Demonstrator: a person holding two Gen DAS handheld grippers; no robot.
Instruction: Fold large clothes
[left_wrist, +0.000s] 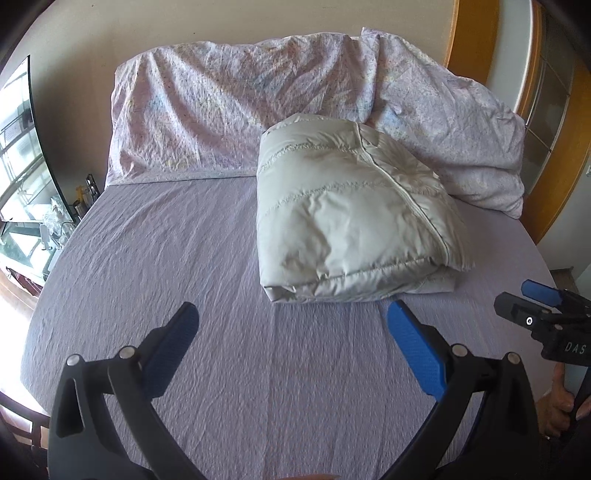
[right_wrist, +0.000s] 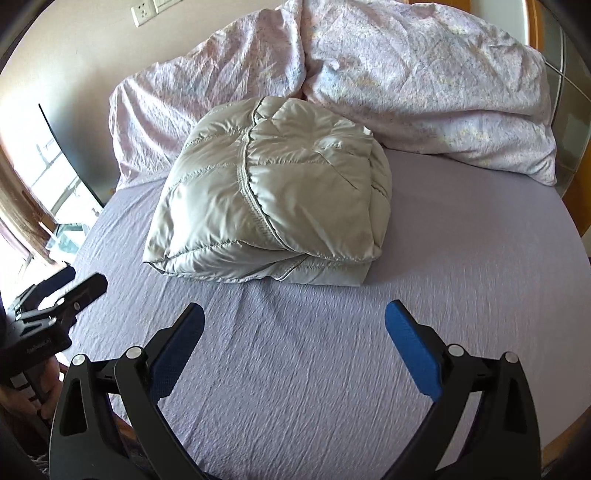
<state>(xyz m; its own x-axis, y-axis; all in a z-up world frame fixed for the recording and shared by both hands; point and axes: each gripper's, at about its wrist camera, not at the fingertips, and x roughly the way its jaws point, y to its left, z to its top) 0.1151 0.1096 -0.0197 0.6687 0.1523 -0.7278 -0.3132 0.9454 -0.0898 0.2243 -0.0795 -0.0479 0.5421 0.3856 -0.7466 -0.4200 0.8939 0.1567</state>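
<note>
Jacket (left_wrist: 351, 218), pale grey and quilted, lies folded into a thick bundle on the lilac bedsheet (left_wrist: 166, 258), its far edge against the two pillows (left_wrist: 229, 110). Both the left gripper (left_wrist: 291, 325) and right gripper (right_wrist: 295, 321) hover near it with fingers spread wide, holding nothing. Being puffy and slick, the bundle could spring open if nudged. White letters "DAS" show on the right gripper's body.
</note>
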